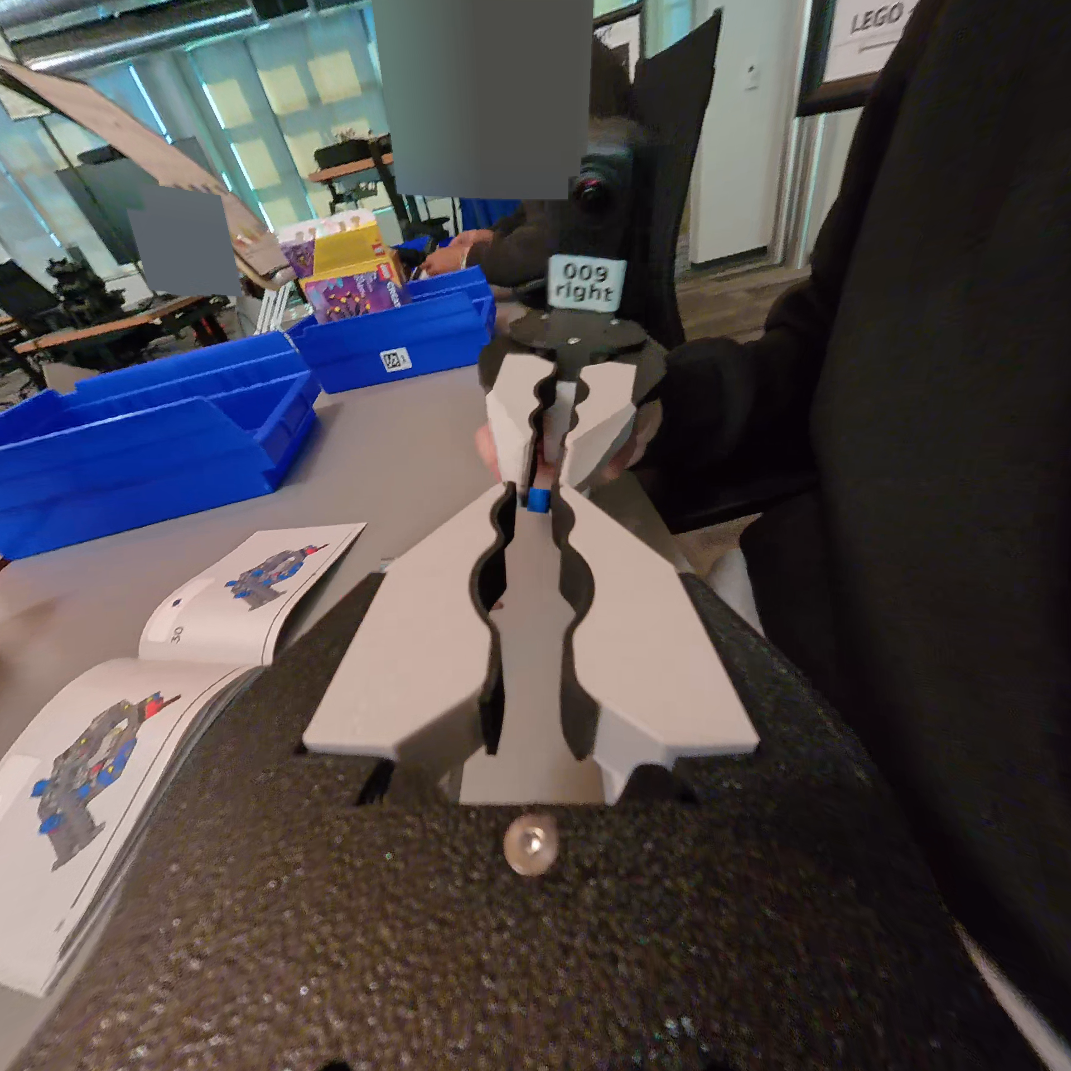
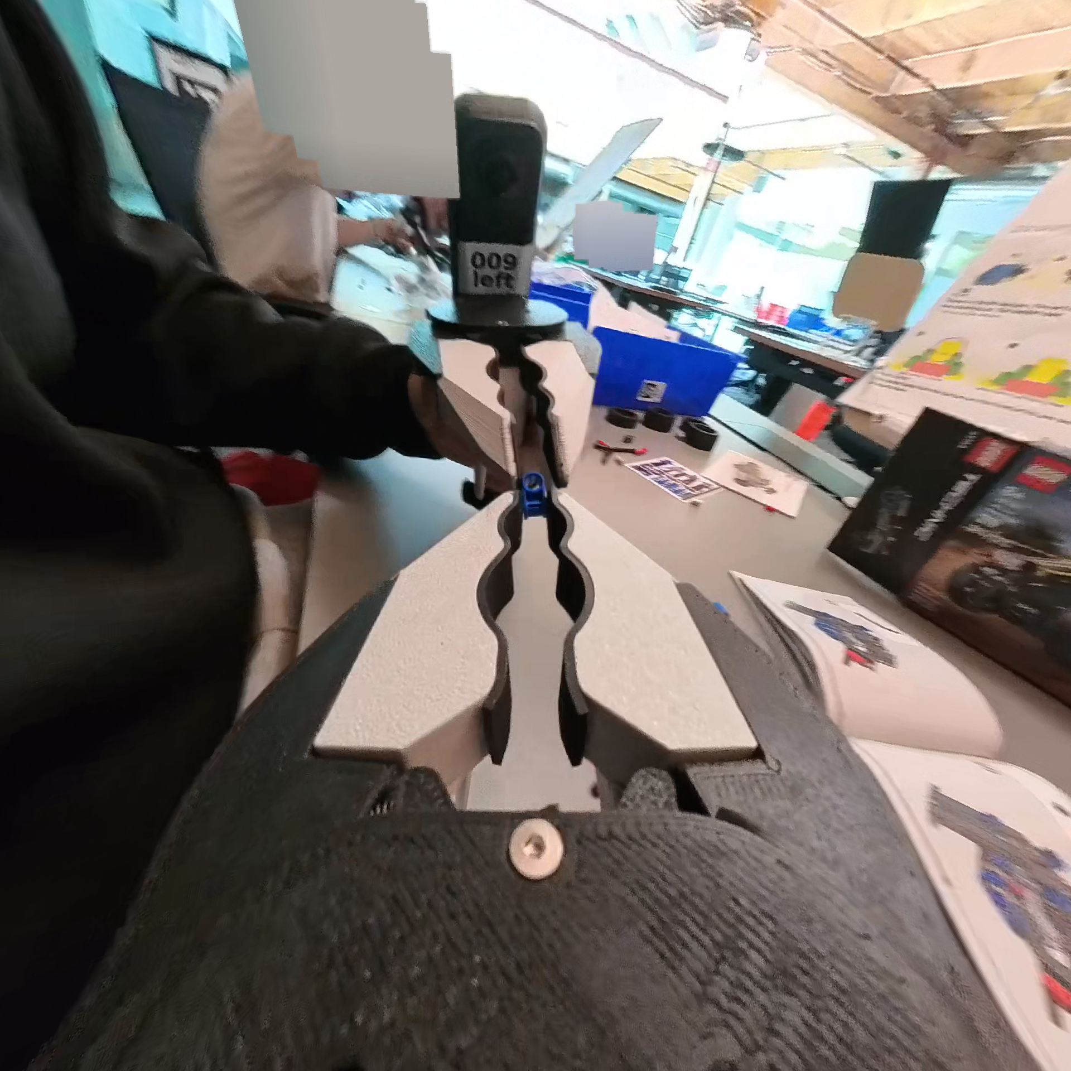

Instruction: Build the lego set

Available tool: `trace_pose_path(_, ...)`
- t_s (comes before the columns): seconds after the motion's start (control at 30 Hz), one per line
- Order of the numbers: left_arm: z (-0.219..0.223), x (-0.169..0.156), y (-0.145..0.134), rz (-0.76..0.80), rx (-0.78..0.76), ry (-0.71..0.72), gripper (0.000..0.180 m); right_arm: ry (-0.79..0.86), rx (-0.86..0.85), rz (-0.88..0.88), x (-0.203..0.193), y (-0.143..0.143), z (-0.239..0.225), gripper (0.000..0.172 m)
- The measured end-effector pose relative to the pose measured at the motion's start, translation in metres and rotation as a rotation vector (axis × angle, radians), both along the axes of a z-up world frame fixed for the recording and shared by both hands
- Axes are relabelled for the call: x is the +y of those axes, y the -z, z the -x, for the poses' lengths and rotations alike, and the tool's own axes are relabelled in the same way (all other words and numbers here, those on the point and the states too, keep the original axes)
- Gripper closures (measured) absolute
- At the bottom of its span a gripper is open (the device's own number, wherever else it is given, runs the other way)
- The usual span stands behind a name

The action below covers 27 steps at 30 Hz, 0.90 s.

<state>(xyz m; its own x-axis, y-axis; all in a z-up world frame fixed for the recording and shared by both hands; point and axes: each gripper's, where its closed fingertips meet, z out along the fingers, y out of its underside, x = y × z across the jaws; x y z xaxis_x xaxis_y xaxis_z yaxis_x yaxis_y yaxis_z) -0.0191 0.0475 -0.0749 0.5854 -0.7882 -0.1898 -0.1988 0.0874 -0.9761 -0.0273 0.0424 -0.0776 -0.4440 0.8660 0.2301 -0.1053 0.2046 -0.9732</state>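
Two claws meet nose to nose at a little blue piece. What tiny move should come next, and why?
Probably draw the left claw straight back. The blue piece looks pinched at the tips of the right claw, while the left claw's fingers seem to stand slightly apart around it, so it could leave without tugging.

Printed writing shows on a white tag (image 1: 586, 288) under a black camera (image 1: 603, 179), a code sticker (image 1: 394, 359) on a blue bin (image 1: 371, 348) and a wall sign (image 1: 869, 35); an open booklet (image 1: 191, 626) carries a page number. A second white tag (image 2: 492, 271), a blue-and-white sticker sheet (image 2: 672, 476) and a dark boxed set (image 2: 956, 521) bear lettering and logos.
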Motion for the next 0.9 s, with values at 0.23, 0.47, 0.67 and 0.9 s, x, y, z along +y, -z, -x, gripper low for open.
trace_pose_path(0.23, -0.007, -0.010, -0.009, 0.046, -0.092, 0.098, 0.176, -0.094, 0.026, 0.094, -0.009, -0.010, -0.006, 0.167)
trace_pose_path(0.47, -0.005, -0.004, -0.012, 0.048, -0.145, 0.059, 0.176, -0.042, 0.094, 0.058, -0.005, -0.014, -0.006, 0.166)
trace_pose_path(0.67, 0.002, 0.002, -0.005, 0.061, -0.076, 0.006, 0.176, 0.056, 0.088, -0.079, 0.003, -0.003, 0.000, 0.165)
trace_pose_path(0.9, 0.004, 0.006, -0.001, 0.074, -0.041, -0.013, 0.176, 0.110, -0.002, -0.182, 0.008, 0.010, 0.009, 0.167)
